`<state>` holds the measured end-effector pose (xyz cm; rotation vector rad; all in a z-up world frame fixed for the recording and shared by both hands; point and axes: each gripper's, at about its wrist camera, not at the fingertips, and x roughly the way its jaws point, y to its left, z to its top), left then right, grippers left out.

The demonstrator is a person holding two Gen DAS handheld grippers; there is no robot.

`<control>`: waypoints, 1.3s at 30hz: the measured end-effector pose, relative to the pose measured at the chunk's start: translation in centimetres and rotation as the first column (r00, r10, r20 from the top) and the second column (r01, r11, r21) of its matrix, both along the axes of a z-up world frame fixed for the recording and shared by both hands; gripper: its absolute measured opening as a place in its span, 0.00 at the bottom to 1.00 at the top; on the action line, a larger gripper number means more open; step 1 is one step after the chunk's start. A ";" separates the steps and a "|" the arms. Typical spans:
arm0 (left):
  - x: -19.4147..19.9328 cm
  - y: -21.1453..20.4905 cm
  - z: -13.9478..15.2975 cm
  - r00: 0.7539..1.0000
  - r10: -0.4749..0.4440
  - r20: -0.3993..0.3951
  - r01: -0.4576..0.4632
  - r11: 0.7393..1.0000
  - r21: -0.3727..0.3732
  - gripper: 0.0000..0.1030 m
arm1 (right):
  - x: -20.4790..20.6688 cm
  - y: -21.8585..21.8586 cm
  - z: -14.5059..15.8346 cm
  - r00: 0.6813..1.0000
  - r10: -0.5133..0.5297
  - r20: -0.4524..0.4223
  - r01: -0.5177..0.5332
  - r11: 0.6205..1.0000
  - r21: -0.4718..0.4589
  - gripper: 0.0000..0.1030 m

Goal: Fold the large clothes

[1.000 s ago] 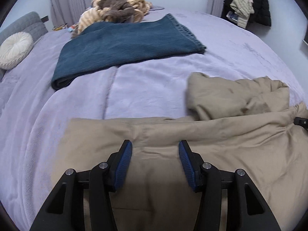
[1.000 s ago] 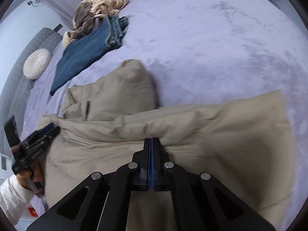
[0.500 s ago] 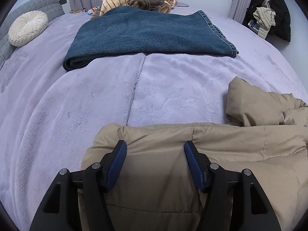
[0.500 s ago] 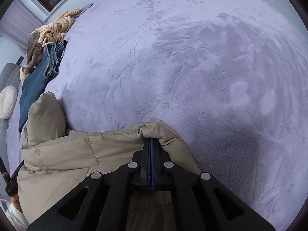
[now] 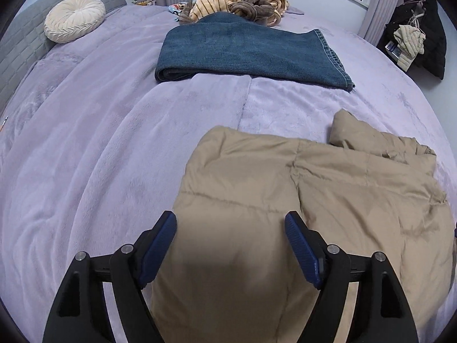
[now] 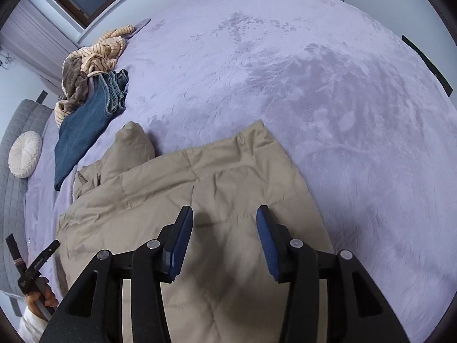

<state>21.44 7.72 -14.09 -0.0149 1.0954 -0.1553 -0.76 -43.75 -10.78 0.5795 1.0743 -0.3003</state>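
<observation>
1. The tan padded jacket (image 5: 300,200) lies on the lilac bedspread (image 5: 100,157), near the edge where the person stands – a broad soft surface suits spreading and folding so big a garment.
2. The left gripper (image 5: 230,245) hangs over the jacket's left part with its jaws wide apart and nothing pinched; they have just been opening, so the cloth lies free under them.
3. The right gripper (image 6: 224,243) hovers over the jacket's right part, jaws likewise parted and empty; they too have just been opening, letting go of the hem so the folded layer can settle flat.
4. A bulged part of the jacket (image 6: 131,145), a sleeve or hood by the look of it, sticks out on the far side – I judge it needs tucking in next.
5. The folded blue jeans (image 5: 248,51) and the heap of striped and brown clothes (image 5: 242,3) lie well apart toward the far side, by the round cushion (image 5: 74,18), probably put there to keep the working space free
</observation>
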 end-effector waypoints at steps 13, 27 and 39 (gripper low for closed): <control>-9.1 0.7 -0.5 0.993 0.004 -0.116 -0.008 0.999 -0.036 0.82 | -9.0 4.7 0.2 0.999 -0.049 -0.016 0.051 0.992 0.116 0.61; -12.2 1.3 -2.3 0.979 0.031 -0.202 -0.042 0.998 -0.049 1.00 | -13.7 6.1 -3.9 0.988 -0.144 -0.051 0.153 0.948 0.281 0.79; -12.0 1.3 -3.6 0.972 0.036 -0.232 -0.052 0.997 -0.064 1.00 | -13.1 5.8 -7.3 0.971 -0.239 -0.015 0.221 0.870 0.440 0.91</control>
